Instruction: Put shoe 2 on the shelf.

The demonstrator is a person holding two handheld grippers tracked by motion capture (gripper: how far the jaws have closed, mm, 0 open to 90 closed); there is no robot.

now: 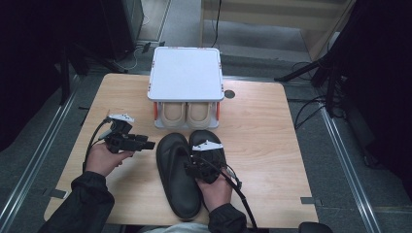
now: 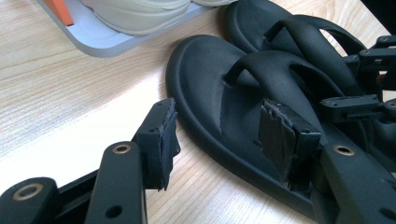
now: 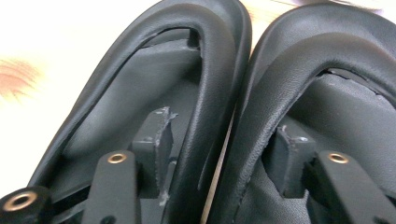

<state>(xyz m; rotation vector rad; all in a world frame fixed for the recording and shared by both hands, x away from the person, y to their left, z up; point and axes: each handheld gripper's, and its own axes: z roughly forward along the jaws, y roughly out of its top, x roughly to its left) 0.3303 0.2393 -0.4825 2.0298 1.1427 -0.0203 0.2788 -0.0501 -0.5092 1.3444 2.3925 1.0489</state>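
The wooden desk (image 1: 272, 141) carries a small two-level shoe rack (image 1: 186, 80) at its far edge, white-topped with orange posts, and a pair of cream shoes (image 1: 186, 113) already sits on its lower level. Just in front of the rack lie two black flip-flop sandals side by side and touching along their inner edges, toes pointing at the rack: the left sandal (image 1: 176, 172) in full view from above, the right sandal (image 1: 206, 141) partly under the person's right hand. Judging by how things lie, the cream pair is put away and the black pair is not yet lifted, so the work looks about halfway along, with the grasp and the carry to the rack left to do. The sandals are matte, thick-soled and soft-looking, each with a broad Y-strap and a raised rim. The right gripper (image 3: 224, 140) is down among them, its jaws apart and straddling the two adjoining inner rims, one jaw inside each sandal; the pads do not press on anything yet. The left gripper (image 2: 224, 140) hovers beside the left sandal's outer edge, jaws wide apart and holding nothing.
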